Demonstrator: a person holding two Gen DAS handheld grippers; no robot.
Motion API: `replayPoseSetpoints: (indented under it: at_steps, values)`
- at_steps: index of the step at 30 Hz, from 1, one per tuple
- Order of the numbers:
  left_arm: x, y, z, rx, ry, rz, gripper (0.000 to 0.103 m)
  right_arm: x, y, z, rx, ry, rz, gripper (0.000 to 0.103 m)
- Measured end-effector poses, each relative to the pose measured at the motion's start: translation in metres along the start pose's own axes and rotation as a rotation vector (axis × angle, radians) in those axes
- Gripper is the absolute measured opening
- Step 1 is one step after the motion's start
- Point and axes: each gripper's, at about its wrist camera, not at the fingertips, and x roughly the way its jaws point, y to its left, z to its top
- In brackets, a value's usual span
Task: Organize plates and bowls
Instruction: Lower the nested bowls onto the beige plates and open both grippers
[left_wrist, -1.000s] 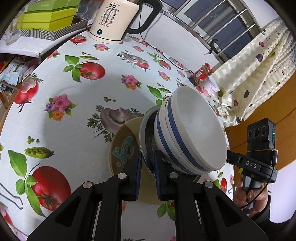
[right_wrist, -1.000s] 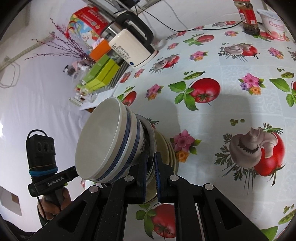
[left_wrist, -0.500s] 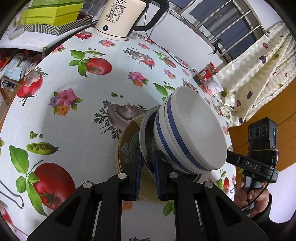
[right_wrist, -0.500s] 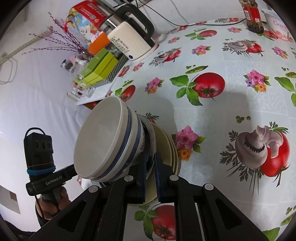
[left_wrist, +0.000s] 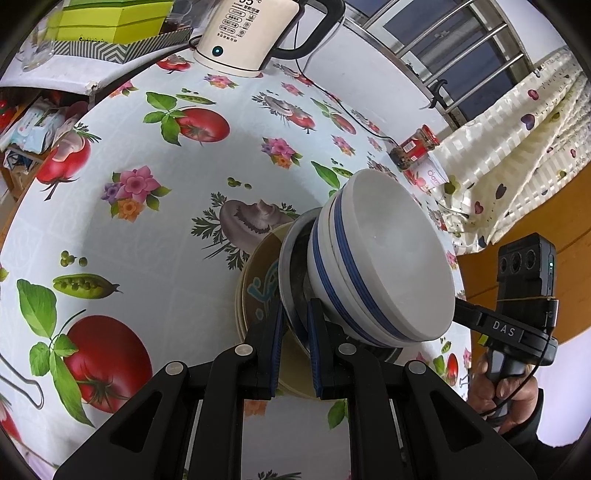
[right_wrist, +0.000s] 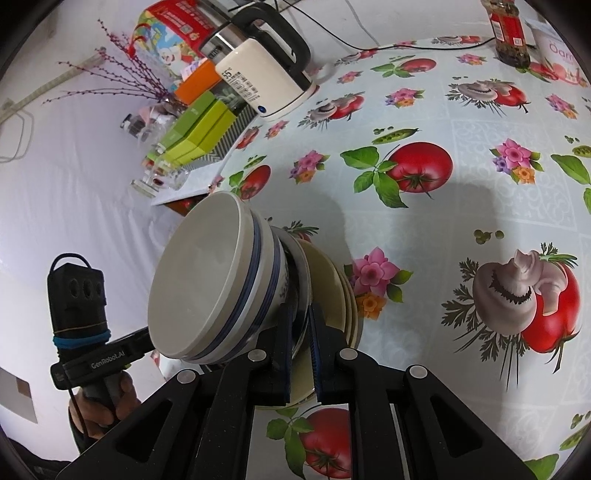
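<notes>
1. Tomato, mushroom, pea and flower prints cover the oilcloth on the tabletop (left_wrist: 155, 236), with a barred window and a heart-print curtain (left_wrist: 517, 122) behind it.
2. Back near the edge there's a cream electric kettle (right_wrist: 258, 85) with a black handle, green boxes (right_wrist: 195, 129) beside it, and a red-labelled jar (left_wrist: 415, 146) over by the curtain.
3. The stack: two white bowls with blue bands (left_wrist: 384, 266), nested one in the other, sit inside a shiny metal plate (left_wrist: 291, 266), and under that are cream plates (right_wrist: 332, 288), the top one showing a teal pattern in the left wrist view.
4. The cream plates look to be resting on the tabletop near the mushroom print. I can't tell whether the metal plate is resting on them or lifted a touch.
5. The left hand-held gripper (left_wrist: 295, 314) has its blue-padded fingers pinched on the rim of the metal plate, one pad on each face of the rim.
6. The right hand-held gripper (right_wrist: 299, 317) is doing the same on the opposite side, clamped on that same metal rim right below the bowls.
7. Each camera catches the other handle, gripped in a bare hand (left_wrist: 498, 391) off past the bowls.
</notes>
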Motion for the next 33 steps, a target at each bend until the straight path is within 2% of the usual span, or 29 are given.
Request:
replayPoseSetpoints:
  at_steps: [15,23,28,29,33]
  values:
    - [-0.001,0.001,-0.003,-0.009,-0.01,0.002,0.012,0.0,0.002,-0.001,-0.001,0.001,0.0,0.011]
    - [-0.004,-0.004,-0.003,0.012,-0.029,0.032,0.012,-0.004,0.002,-0.002,-0.015,-0.011,-0.022,0.012]
    - [-0.011,-0.007,-0.002,0.026,-0.066,0.069,0.012,-0.014,0.0,-0.002,-0.03,-0.043,-0.055,0.031]
    - [-0.012,-0.007,-0.001,0.028,-0.073,0.078,0.015,-0.016,0.0,-0.002,-0.032,-0.047,-0.058,0.032]
    - [-0.019,-0.013,-0.001,0.049,-0.103,0.119,0.016,-0.024,0.005,-0.006,-0.07,-0.07,-0.082,0.042]
